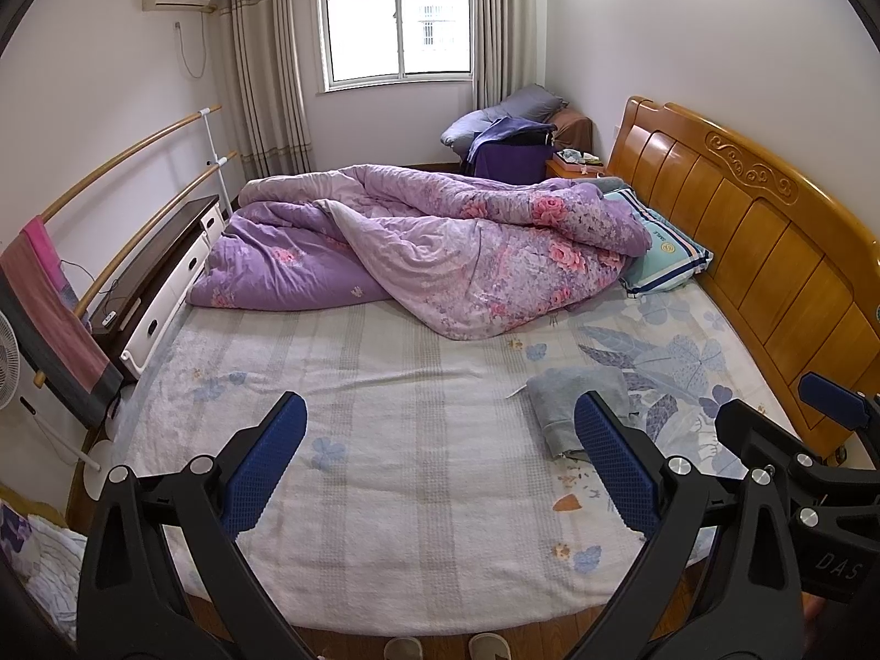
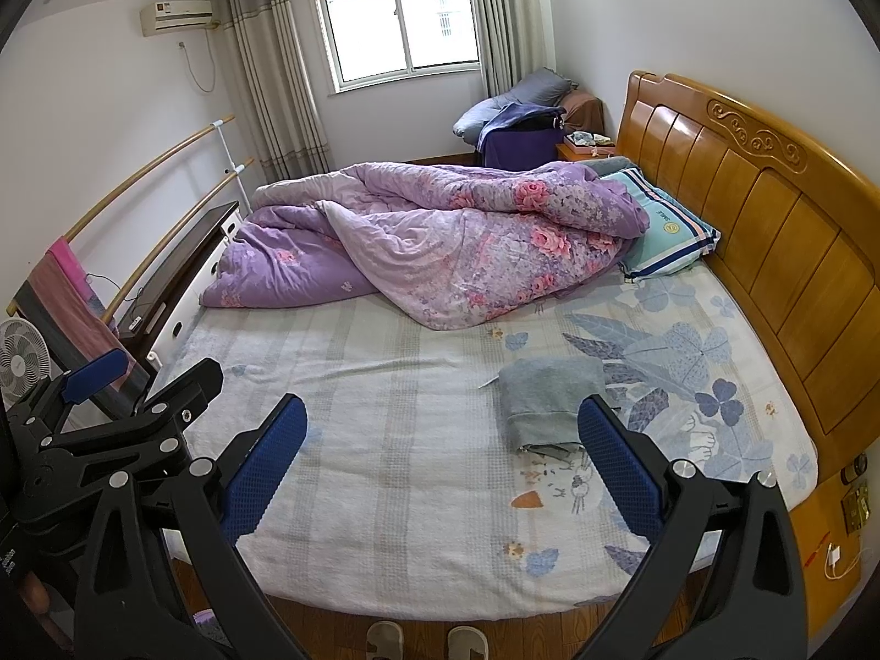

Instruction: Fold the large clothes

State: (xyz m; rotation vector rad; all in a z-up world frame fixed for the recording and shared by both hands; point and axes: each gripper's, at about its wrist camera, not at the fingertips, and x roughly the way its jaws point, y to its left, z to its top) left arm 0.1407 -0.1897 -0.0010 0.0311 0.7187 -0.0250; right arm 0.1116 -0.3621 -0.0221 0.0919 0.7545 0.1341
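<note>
A grey garment point(image 1: 577, 401) point(image 2: 550, 401) lies folded into a compact rectangle on the bed, right of centre, near the headboard side. My left gripper point(image 1: 440, 473) hangs open above the bed's near edge with nothing between its blue pads; the garment sits just behind its right finger. My right gripper point(image 2: 440, 473) is open too and holds nothing, with the garment just beyond its right finger. In the left wrist view the right gripper point(image 1: 814, 440) shows at the far right edge. The left gripper point(image 2: 115, 407) shows at the left edge of the right wrist view.
A crumpled purple floral quilt point(image 1: 429, 253) covers the far half of the bed point(image 1: 385, 440), with a striped pillow point(image 1: 660, 253) against the wooden headboard point(image 1: 770, 253). A drawer unit point(image 1: 159, 286) and rail with towels point(image 1: 49, 297) stand left. Slippers point(image 2: 423, 641) lie on the floor below.
</note>
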